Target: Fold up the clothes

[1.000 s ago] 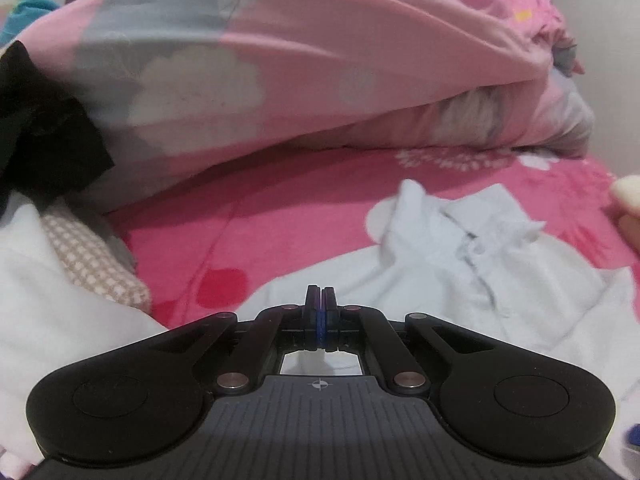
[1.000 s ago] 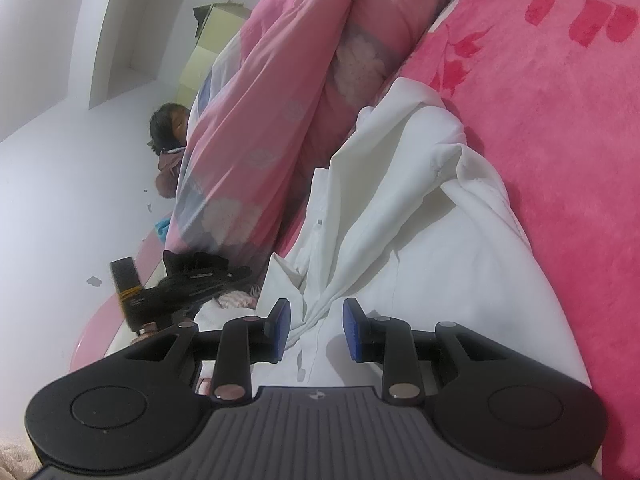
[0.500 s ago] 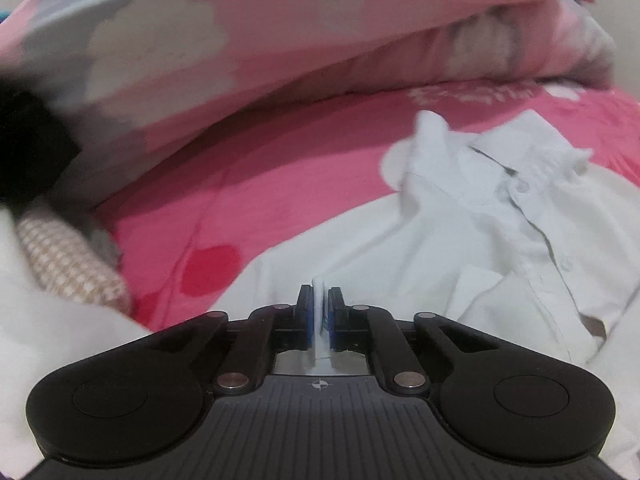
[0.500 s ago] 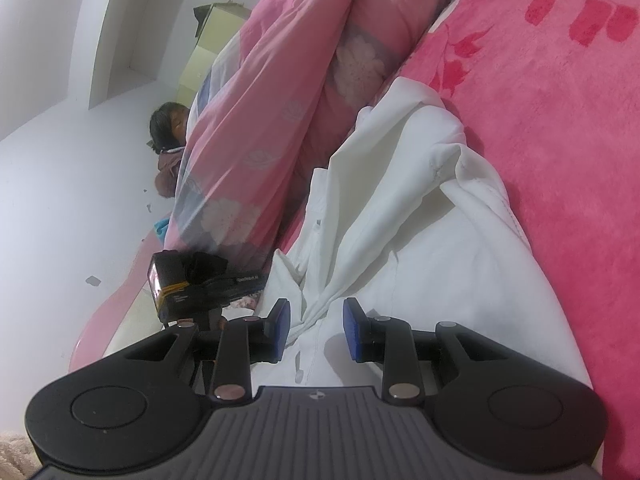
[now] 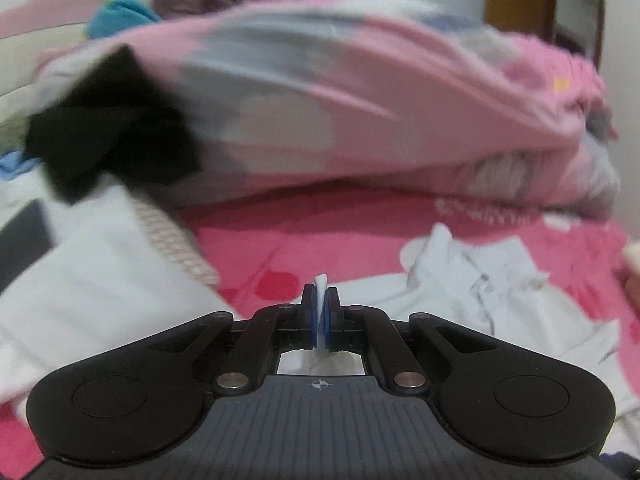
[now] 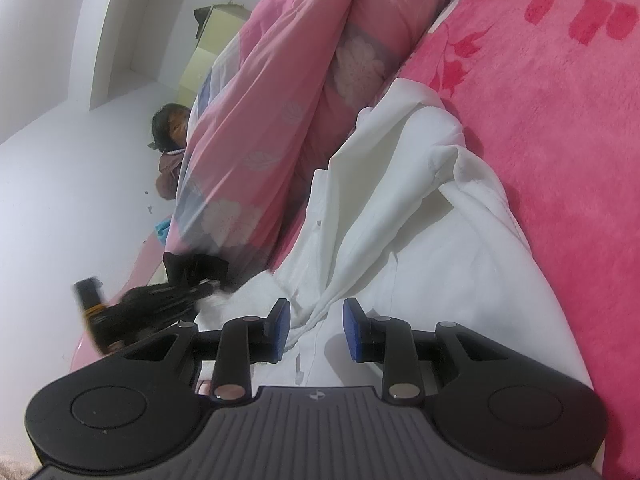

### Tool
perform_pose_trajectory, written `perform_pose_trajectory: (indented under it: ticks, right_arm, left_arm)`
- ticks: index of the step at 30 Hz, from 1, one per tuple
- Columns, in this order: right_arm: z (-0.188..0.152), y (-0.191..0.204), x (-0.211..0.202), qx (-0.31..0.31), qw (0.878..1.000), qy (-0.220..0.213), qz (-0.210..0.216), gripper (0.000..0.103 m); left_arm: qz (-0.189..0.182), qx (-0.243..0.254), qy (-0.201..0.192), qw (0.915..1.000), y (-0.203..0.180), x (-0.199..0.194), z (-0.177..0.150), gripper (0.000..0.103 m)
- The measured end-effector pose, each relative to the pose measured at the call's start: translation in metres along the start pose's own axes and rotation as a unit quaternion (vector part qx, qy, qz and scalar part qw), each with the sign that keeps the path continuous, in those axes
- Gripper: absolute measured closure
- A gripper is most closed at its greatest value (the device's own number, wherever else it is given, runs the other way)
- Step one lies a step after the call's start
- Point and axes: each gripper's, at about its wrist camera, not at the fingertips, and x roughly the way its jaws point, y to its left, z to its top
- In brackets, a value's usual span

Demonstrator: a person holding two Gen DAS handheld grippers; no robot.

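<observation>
A white shirt [image 5: 484,280] lies crumpled on the pink bedsheet [image 5: 304,248], its collar toward the right in the left wrist view. My left gripper [image 5: 320,312] is shut on a thin edge of the white shirt, and a sliver of cloth pokes up between the blue pads. In the right wrist view the same shirt [image 6: 420,216] stretches away along the bed. My right gripper [image 6: 316,328] hovers over its button placket with the pads apart, not pressing the cloth. The left gripper [image 6: 160,304] shows there as a blurred black shape at the left.
A rolled pink flowered quilt [image 5: 360,92] runs along the far side of the bed. A black garment [image 5: 108,136] and a stack of white clothes [image 5: 80,288] lie at the left. A person [image 6: 172,136] sits behind the quilt by the white wall.
The left gripper's pads, bare one second ago, now pinch a white shirt edge. It has risen and pulled back, so its view has swung up. The right gripper has stayed still.
</observation>
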Motion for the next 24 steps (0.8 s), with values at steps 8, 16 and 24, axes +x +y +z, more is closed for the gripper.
perform_pose_trajectory:
  ticks: [8,16,24]
  right_arm:
    - [0.001,-0.001,0.000,0.003,1.000,-0.001,0.002,0.072]
    - [0.002,-0.001,0.000,0.007,1.000,-0.003,-0.001,0.072]
    - [0.001,0.004,-0.004,-0.004,1.000,-0.010,-0.015,0.072]
  left_arm:
    - [0.021,-0.043,0.002,0.9989,0.021,-0.052,-0.028,0.100]
    - [0.041,-0.042,-0.018,0.9981,0.044,-0.082,-0.039,0.069]
    - [-0.186,0.059,0.070,0.9783,-0.067,-0.046,-0.004,0.065]
